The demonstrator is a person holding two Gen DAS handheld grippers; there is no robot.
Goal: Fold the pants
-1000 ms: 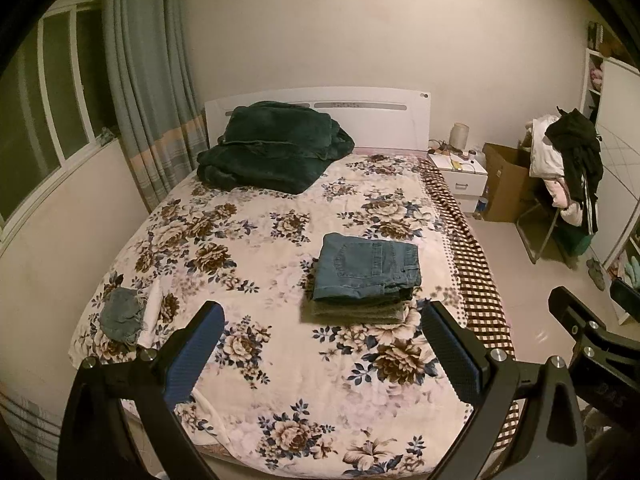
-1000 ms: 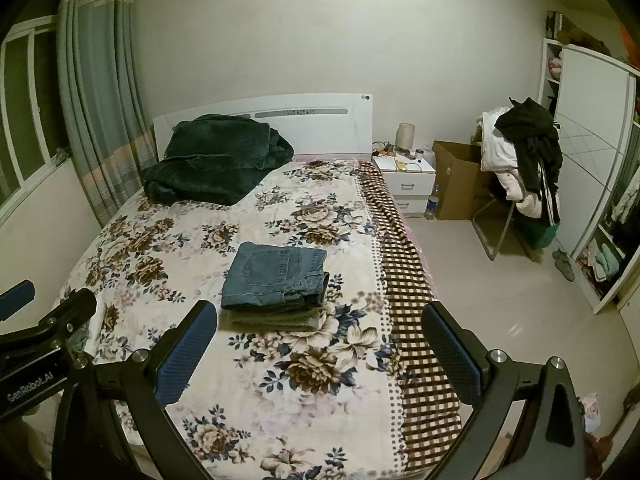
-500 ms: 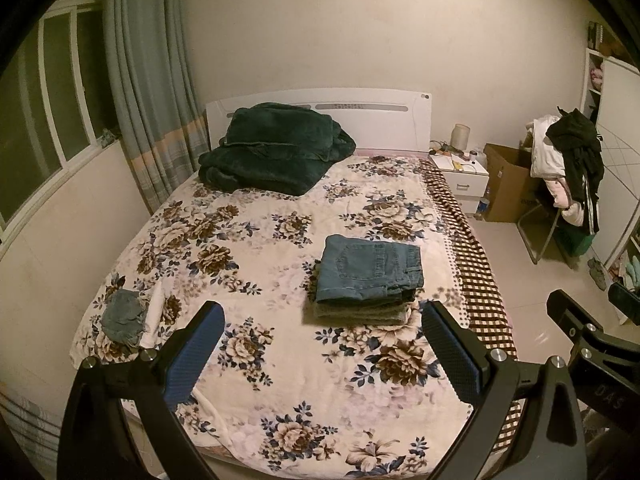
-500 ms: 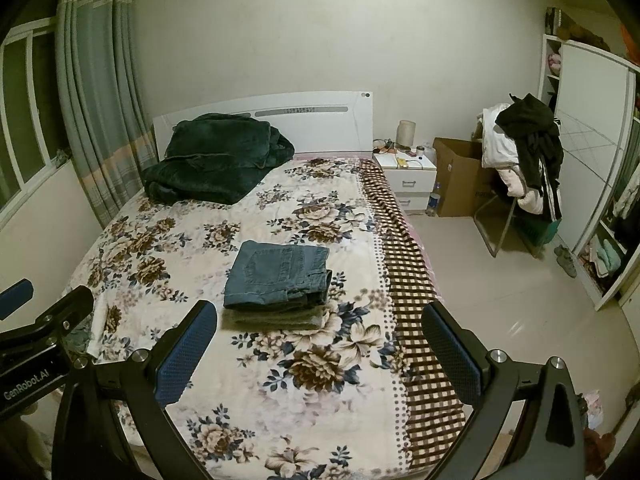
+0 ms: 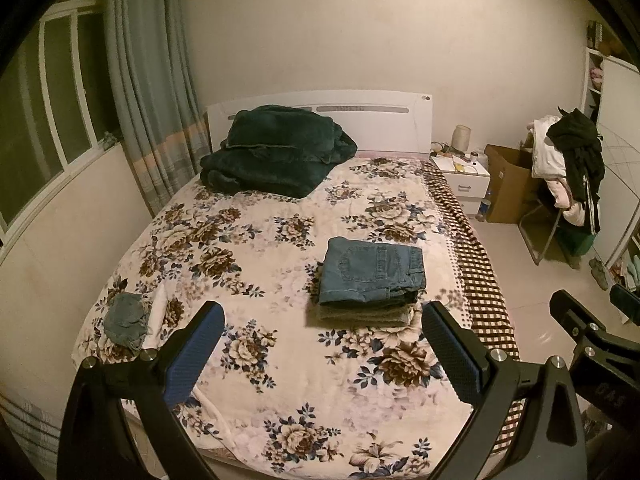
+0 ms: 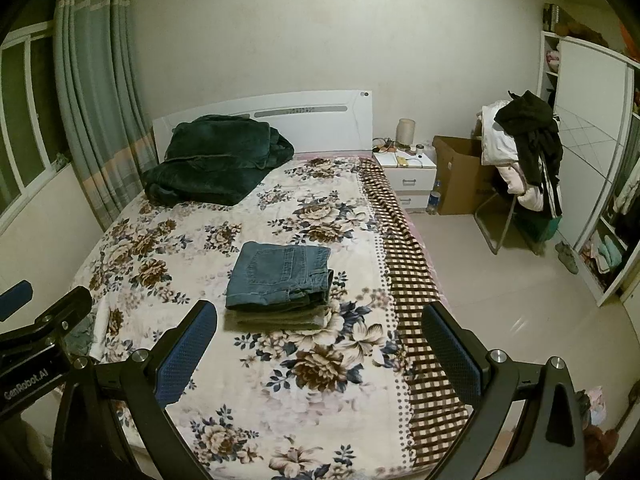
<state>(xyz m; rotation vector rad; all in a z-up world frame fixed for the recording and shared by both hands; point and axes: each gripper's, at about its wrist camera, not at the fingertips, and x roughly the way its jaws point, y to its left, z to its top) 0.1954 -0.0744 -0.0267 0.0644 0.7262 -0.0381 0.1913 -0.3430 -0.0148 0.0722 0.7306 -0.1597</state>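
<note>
Folded blue jeans (image 5: pixel 372 272) (image 6: pixel 280 276) lie on top of a folded grey-green garment (image 5: pixel 360 314) (image 6: pixel 276 318) in the middle of the floral bed (image 5: pixel 280 380) (image 6: pixel 280 380). A small crumpled blue denim piece (image 5: pixel 125 321) lies at the bed's left edge. My left gripper (image 5: pixel 320 354) hovers open above the foot of the bed, well short of the stack, nothing between its fingers. My right gripper (image 6: pixel 320 354) is open too, beside the left one, and holds nothing. Each gripper shows at the edge of the other's view.
A dark green blanket (image 5: pixel 276 156) is piled by the white headboard (image 5: pixel 380 120). Right of the bed stand a nightstand (image 5: pixel 464 176), a cardboard box (image 5: pixel 508 184), a chair heaped with clothes (image 5: pixel 568 168) and a wardrobe (image 6: pixel 592 160). A curtain (image 5: pixel 152 100) and window are on the left.
Both grippers have drawn back and risen slightly, so the bed and the stack sit a little lower and smaller in view. The clothes have not moved.
</note>
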